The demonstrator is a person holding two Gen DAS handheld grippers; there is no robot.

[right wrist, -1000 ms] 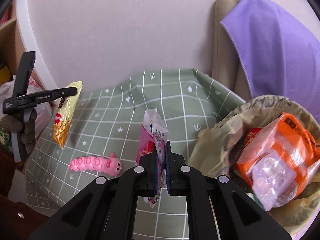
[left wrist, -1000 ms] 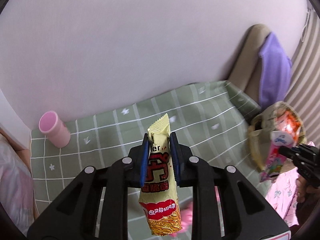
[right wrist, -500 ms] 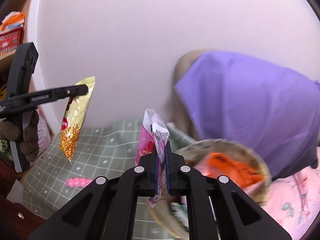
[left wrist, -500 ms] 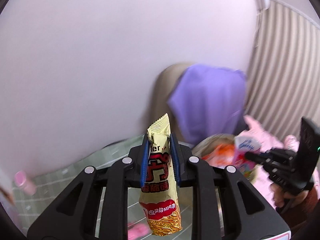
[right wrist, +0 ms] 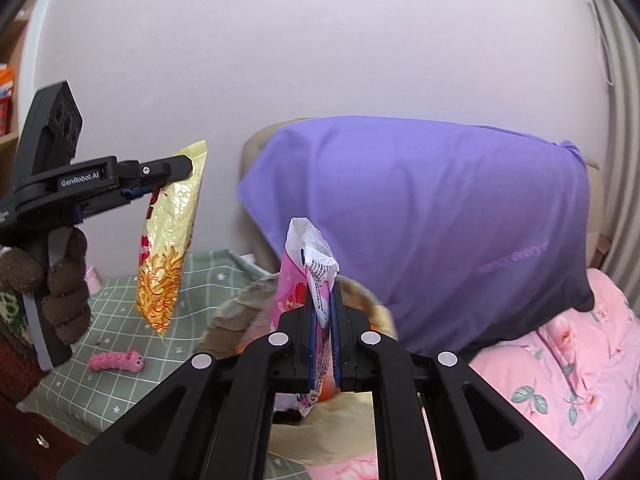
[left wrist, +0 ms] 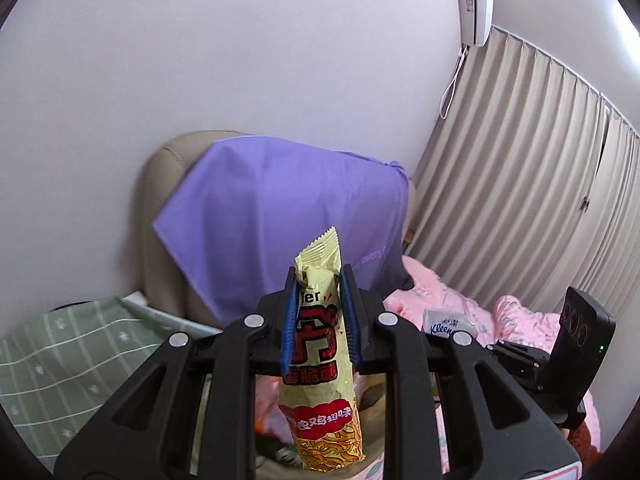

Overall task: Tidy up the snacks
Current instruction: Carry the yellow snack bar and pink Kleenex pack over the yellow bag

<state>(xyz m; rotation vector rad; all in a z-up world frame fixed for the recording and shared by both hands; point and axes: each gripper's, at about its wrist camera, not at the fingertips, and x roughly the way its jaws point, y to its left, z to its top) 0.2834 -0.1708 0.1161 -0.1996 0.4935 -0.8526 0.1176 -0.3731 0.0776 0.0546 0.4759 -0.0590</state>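
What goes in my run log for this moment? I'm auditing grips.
left gripper: shut on yellow noodle snack | right gripper: shut on pink snack packet | both held above basket

You lift both grippers off the green cloth [right wrist: 120, 380] and swing them over the basket [right wrist: 240, 312].

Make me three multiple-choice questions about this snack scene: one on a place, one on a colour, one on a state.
1. Where does the pink caterpillar toy lie?
A. on the green checked tablecloth
B. in the woven basket
C. on the pink quilt

2. What colour is the cloth draped over the chair?
A. orange
B. purple
C. white

3. What is the left gripper doing?
A. standing open and empty
B. shut on a tissue pack
C. shut on the yellow noodle snack packet

Answers: 1 A, it lies on the grid cloth; 2 B, the drape is purple; 3 C, blue pads pinch the packet.
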